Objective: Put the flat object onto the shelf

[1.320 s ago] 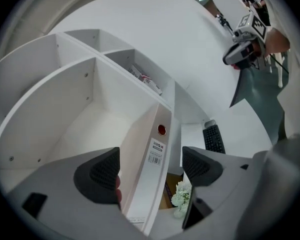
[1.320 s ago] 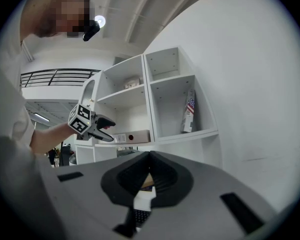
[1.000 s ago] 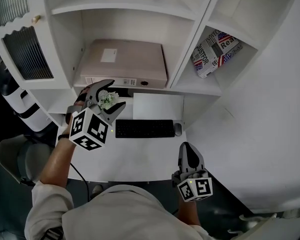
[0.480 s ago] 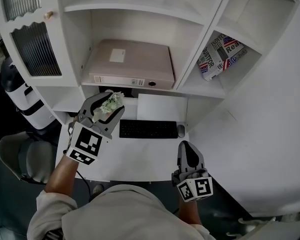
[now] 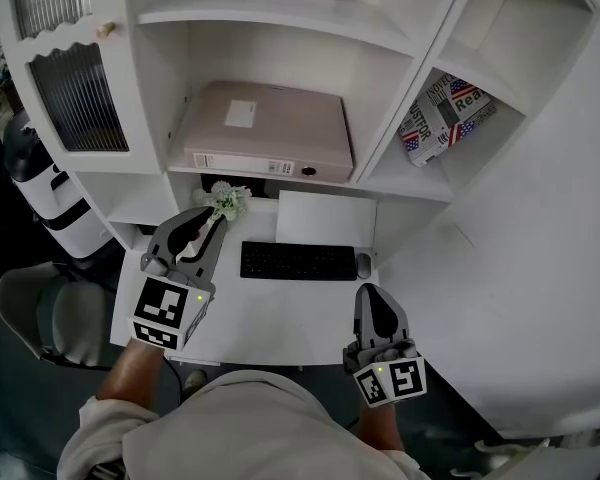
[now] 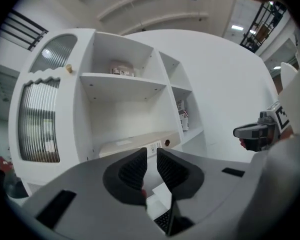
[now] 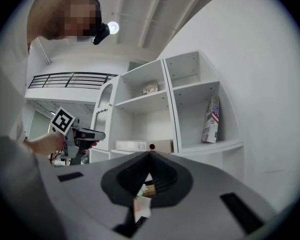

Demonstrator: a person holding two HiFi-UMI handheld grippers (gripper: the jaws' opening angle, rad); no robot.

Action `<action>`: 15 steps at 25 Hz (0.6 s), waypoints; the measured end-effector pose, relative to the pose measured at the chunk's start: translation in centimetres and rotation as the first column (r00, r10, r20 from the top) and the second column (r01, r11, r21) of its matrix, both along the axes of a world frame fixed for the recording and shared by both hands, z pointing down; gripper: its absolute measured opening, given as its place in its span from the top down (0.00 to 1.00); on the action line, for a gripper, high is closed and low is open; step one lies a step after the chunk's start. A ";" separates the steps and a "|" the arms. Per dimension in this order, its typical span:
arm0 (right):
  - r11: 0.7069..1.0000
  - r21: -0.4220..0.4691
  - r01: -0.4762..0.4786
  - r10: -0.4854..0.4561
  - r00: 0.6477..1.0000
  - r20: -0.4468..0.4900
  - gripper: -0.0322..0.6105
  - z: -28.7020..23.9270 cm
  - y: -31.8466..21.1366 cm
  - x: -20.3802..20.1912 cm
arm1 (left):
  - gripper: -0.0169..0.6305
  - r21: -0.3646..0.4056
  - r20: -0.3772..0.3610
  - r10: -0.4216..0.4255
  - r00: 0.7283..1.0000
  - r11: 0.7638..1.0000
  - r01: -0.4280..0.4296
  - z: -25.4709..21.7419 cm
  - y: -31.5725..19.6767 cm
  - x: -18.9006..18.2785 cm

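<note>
The flat beige binder point(image 5: 268, 128) lies on the white shelf point(image 5: 176, 164) above the white counter point(image 5: 270, 313), while the left hand-held gripper point(image 5: 202, 223) hangs over the counter's left edge — jaws closing, nothing between them — and the right hand-held gripper point(image 5: 372, 298), pressed together and empty, hovers at its near-right edge.

Mid shelf point(image 5: 240, 177): binder point(image 5: 268, 128) lies flat and fills most of the board, so free gap is only above it, up to the next board. Rt compartment point(image 5: 405, 176): printed box point(image 5: 445, 113) stands at its rt side, rest of board bare. Desk point(image 5: 270, 318): keyboard point(image 5: 298, 261), mouse point(image 5: 363, 264), white sheet point(image 5: 325, 218) & small plant point(image 5: 223, 201) crowd the back; front strip open. Lt side closed off by ribbed-glass door point(image 5: 75, 98)
</note>
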State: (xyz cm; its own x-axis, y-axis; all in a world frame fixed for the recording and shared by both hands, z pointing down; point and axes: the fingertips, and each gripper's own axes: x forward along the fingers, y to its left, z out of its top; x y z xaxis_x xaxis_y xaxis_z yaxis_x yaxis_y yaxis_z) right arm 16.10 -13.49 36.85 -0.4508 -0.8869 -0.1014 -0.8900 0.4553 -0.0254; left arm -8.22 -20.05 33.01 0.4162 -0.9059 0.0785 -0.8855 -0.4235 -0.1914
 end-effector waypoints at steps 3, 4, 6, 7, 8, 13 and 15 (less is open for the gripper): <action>1.000 0.006 0.013 -0.013 1.000 -0.004 0.95 -0.2 0.1 -0.3 | 0.90 0.007 -0.057 -0.047 0.997 0.999 0.047 -0.1 0.4 -1.0; 1.000 0.008 0.017 -0.017 1.000 -0.005 0.95 -0.2 0.2 -0.4 | 0.90 0.015 -0.067 -0.060 0.996 0.998 0.061 -0.3 0.5 -1.3; 1.000 0.012 0.022 -0.022 1.000 -0.005 0.95 -0.3 0.3 -0.6 | 0.90 0.021 -0.078 -0.076 0.994 0.997 0.078 -0.3 0.8 -1.7; 1.000 0.013 0.023 -0.023 1.000 -0.006 0.95 -0.4 0.3 -0.6 | 0.90 0.020 -0.081 -0.080 0.993 0.996 0.082 -0.2 0.9 -1.8; 1.000 0.014 0.025 -0.025 1.000 -0.007 0.95 -0.4 0.4 -0.7 | 0.90 0.019 -0.082 -0.083 0.993 0.996 0.085 -0.2 1.1 -1.9; 0.999 0.015 0.033 -0.033 0.999 -0.012 0.95 -0.4 0.7 -0.8 | 0.90 0.007 -0.078 -0.092 0.993 0.996 0.093 0.4 1.7 -1.9; 0.999 0.015 0.037 -0.037 0.999 -0.012 0.95 -0.5 0.8 -0.9 | 0.91 0.008 -0.078 -0.100 0.992 0.995 0.101 0.5 2.0 -2.1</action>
